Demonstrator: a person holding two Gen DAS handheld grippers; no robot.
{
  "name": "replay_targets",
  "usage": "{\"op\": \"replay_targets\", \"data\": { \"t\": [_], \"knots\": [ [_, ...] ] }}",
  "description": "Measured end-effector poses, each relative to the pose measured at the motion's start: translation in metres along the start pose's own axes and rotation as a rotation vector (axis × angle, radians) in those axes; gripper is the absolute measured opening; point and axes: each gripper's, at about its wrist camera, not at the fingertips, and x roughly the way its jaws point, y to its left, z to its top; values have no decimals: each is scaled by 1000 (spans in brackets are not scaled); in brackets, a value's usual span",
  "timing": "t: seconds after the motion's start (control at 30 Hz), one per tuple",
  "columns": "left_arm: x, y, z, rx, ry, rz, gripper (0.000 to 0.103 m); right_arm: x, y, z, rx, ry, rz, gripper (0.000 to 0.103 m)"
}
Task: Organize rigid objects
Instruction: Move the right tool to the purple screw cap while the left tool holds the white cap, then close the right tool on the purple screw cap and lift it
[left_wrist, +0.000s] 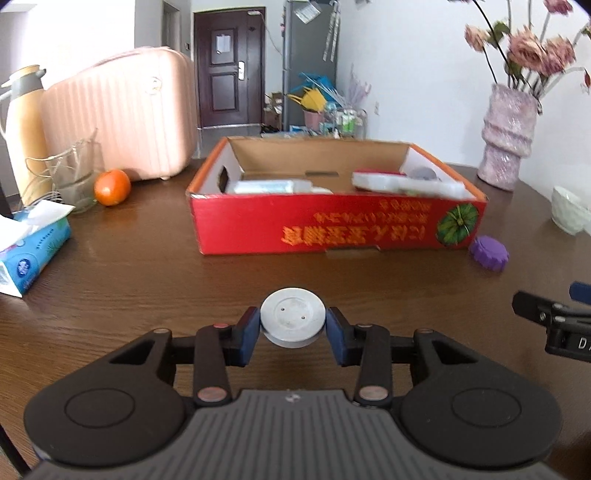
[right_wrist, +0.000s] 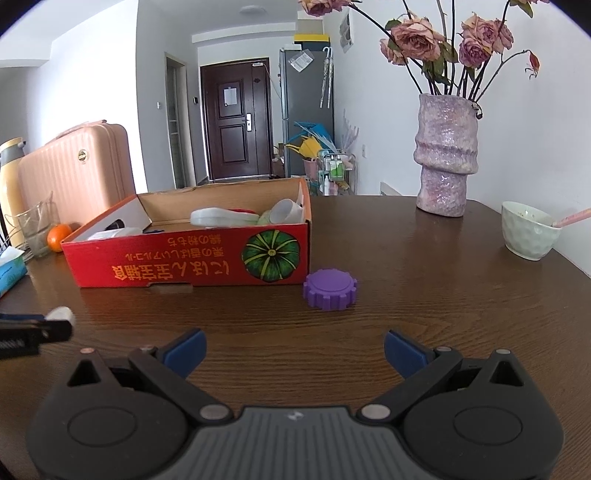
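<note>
One grey disc (left_wrist: 293, 322) gripped | one purple cap (right_wrist: 330, 283) | perhaps four boxed items

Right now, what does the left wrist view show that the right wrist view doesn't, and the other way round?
Only the left wrist view shows the left hand-held gripper shut on a round grey disc, plus the whole tissue pack. Only the right wrist view shows the right hand-held gripper open and holding nothing, and the spoon handle in the pale bowl. Both show the red cardboard box, the purple gear-shaped cap on the table beside its corner, the orange and the vase.
</note>
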Motion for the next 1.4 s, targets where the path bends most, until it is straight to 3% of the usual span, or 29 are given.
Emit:
{"op": "replay_targets", "data": {
  "t": [0.23,0.63,0.93,1.03,1.13,1.2,1.23,1.4],
  "knots": [
    [-3,10,6,-15,-38,41,40,24,-8,9,5,38,-29,103],
    [-13,14,8,-27,-82,42,40,76,-14,27,-49,103,-82,103],
    [-15,15,9,-28,-90,40,40,110,-17,42,5,130,-93,102],
    [-14,15,8,-27,-89,38,40,117,-19,44,27,141,-82,95],
    [-14,14,8,-26,-88,41,40,124,-21,44,41,160,-69,80],
    [-13,14,8,-24,-88,43,40,123,-20,44,24,147,-81,58],
    [-13,14,8,-24,-87,42,40,121,-20,44,25,143,-73,54],
    [-13,14,8,-23,-89,46,40,117,-19,42,21,134,-74,53]
  ]
}}
